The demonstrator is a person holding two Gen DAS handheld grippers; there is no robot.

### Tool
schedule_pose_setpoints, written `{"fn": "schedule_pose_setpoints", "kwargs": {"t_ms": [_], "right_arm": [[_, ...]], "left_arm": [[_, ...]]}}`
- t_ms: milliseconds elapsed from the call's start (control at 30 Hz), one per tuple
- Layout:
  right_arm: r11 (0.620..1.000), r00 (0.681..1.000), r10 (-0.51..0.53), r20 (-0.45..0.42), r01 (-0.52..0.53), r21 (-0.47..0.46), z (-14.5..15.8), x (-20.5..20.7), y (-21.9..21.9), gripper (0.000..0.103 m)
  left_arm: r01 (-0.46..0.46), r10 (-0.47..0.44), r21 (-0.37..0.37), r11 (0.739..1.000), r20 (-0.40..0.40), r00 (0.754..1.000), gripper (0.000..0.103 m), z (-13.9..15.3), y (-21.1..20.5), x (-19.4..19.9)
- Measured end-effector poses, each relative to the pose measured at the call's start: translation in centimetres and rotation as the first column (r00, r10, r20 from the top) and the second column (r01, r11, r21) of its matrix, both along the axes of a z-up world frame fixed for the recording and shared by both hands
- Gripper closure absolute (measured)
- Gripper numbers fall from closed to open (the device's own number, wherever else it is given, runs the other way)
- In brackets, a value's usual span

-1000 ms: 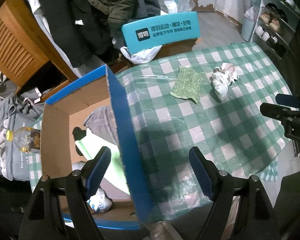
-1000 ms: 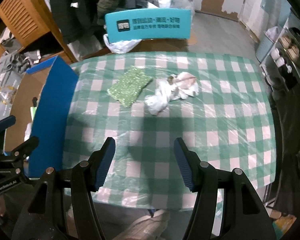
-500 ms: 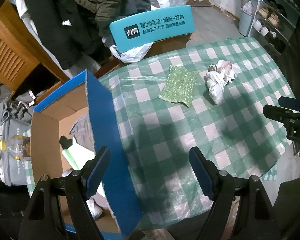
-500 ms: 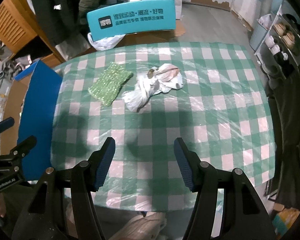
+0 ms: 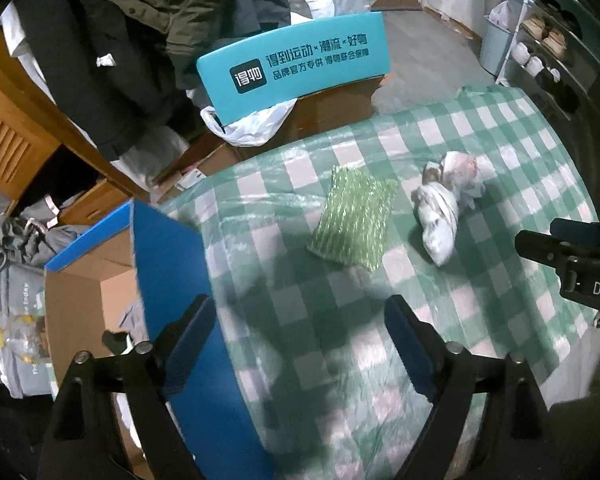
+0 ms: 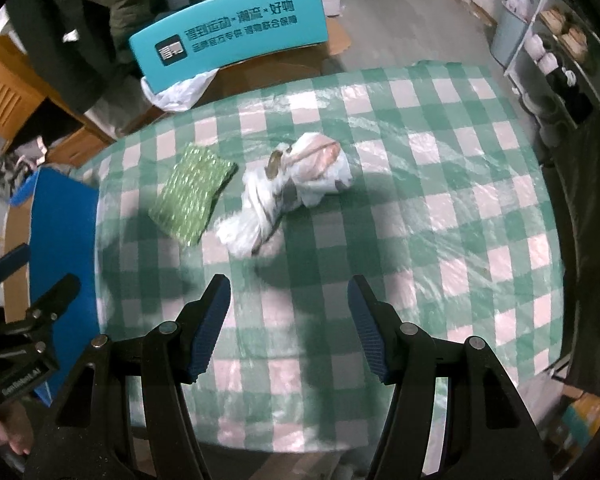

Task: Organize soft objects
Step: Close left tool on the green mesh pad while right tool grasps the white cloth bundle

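Note:
A green sparkly cloth lies flat on the green checked table. A crumpled white cloth bundle lies just right of it. My left gripper is open and empty, above the table's near left part beside the box. My right gripper is open and empty, above the table just short of the white bundle. The right gripper also shows at the right edge of the left wrist view.
An open cardboard box with blue flaps stands at the table's left edge with soft items inside. A teal sign, bags and hanging coats lie beyond the table. Shelves stand at the right.
Both grippers have moved forward toward the two cloths, which now look larger and closer. The left gripper has shifted right, away from the box. Both stay open.

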State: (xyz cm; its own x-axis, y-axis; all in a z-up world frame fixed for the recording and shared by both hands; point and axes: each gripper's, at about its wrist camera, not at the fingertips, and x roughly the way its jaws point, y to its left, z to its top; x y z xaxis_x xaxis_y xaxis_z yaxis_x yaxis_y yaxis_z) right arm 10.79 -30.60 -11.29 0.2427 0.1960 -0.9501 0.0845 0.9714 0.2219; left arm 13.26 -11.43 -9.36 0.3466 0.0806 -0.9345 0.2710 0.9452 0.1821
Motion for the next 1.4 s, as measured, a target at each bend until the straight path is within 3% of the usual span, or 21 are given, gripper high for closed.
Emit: {"fn": "schedule_pose_setpoints", "kwargs": {"t_ms": [733,1333,1400], "right_arm": [[0.998,0.992,-0.051,-0.113,0.055,0.031,-6.9,8.9,1.8,0.042],[0.994,0.987,-0.084,-0.14,0.073,-0.078,-10.3,9.1,1.3,0.042],[0.995,0.988,-0.076,-0.133,0.067,-0.074,-10.3,8.7,0.9,0.048]], "left_arm": [[-0.002,0.0,-0.016,1.0,-0.116,0.993,0.015,-7.0,-1.6,7.1],[-0.011,0.002,-0.051,0.999,-0.167,0.986,0.015,-9.3,-2.5,8.8],[-0.012,0.003,-0.053,0.999,-0.174,0.985,0.015,-9.6,-2.8,8.9]]}}
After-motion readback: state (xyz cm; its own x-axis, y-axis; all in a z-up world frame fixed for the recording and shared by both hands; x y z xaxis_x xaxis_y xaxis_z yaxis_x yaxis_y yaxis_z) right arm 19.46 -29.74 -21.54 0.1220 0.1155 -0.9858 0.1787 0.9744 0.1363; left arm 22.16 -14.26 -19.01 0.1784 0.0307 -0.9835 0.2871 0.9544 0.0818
